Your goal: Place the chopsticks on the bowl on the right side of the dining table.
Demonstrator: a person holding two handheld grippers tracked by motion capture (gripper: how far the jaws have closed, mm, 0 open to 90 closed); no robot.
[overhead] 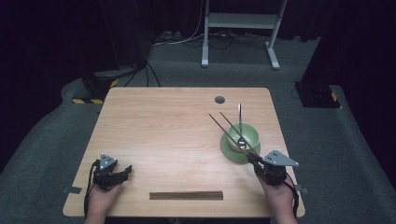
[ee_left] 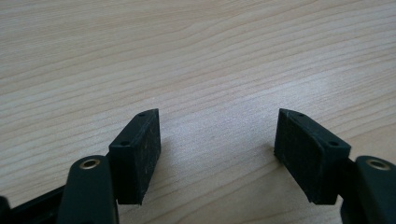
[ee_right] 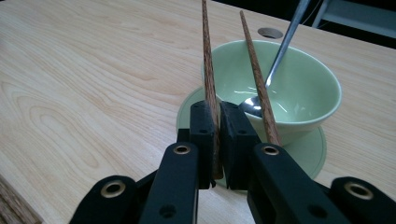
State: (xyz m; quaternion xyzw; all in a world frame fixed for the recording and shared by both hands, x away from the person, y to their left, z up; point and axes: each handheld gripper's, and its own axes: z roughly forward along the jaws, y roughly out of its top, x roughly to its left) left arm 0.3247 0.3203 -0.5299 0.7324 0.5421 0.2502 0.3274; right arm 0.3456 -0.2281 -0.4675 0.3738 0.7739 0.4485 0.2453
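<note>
- The left gripper (overhead: 125,171) rests near the front left corner of the table (overhead: 154,126), its jaws parted with nothing but bare wood between them, as the left gripper view shows.
- A dark wooden strip (overhead: 186,195) lies flat along the front edge, well apart from both grippers.
- The right gripper (overhead: 255,161) has its jaws pressed together on the chopsticks (overhead: 229,131). In the right gripper view, one stick (ee_right: 210,79) is pinched between the pads near its thick end; the other stick (ee_right: 259,84) runs beside the right pad, and whether it is truly clamped I cannot tell.
- The chopsticks slant up and away over the green bowl (overhead: 250,135), which sits on a saucer (overhead: 229,150) with a spoon (overhead: 240,122) leaning inside.
- The sticks look light, stiff and smooth: likely to swivel or slip. A hold nearer the middle, across both, should steady them.
- The bowl looks breakable; avoid knocking its rim.
</note>
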